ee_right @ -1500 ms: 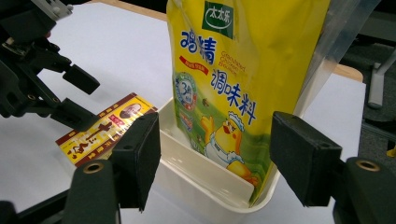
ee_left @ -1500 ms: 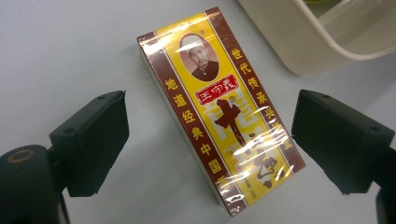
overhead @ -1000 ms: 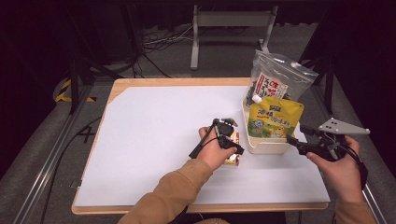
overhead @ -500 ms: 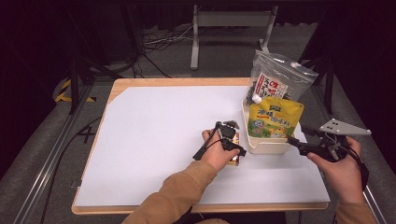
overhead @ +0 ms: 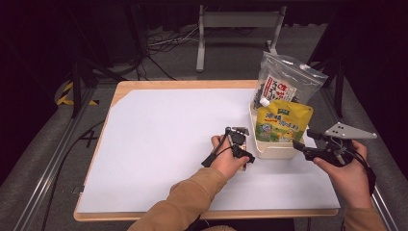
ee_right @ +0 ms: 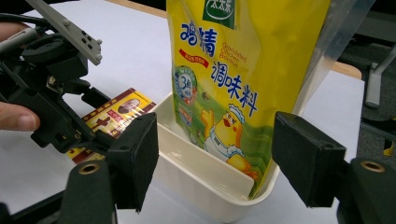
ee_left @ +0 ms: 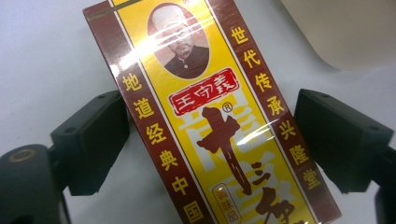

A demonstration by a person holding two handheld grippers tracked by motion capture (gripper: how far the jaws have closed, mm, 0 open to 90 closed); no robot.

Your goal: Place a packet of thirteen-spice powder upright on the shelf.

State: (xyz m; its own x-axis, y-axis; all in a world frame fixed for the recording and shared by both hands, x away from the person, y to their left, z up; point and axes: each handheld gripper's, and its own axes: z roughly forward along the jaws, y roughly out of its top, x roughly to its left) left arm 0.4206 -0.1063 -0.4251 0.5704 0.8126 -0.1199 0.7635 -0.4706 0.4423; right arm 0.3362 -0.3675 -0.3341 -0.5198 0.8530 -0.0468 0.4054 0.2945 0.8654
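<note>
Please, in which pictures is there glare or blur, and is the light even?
Left gripper view: glare streaks cross the wrapped spice box, print still sharp. Right gripper view: the yellow seasoning pouch is sharp, the near jaws soft. High view: the white table is bright, the surroundings dark.

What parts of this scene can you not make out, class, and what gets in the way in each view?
- Spice box: its lower end is cut off by the bottom edge of the left gripper view; in the high view the left hand covers most of it.
- Clear bag: its base is hidden behind the yellow pouch in the high view.
- Inside of the white tub: its near wall blocks it in the right gripper view.
</note>
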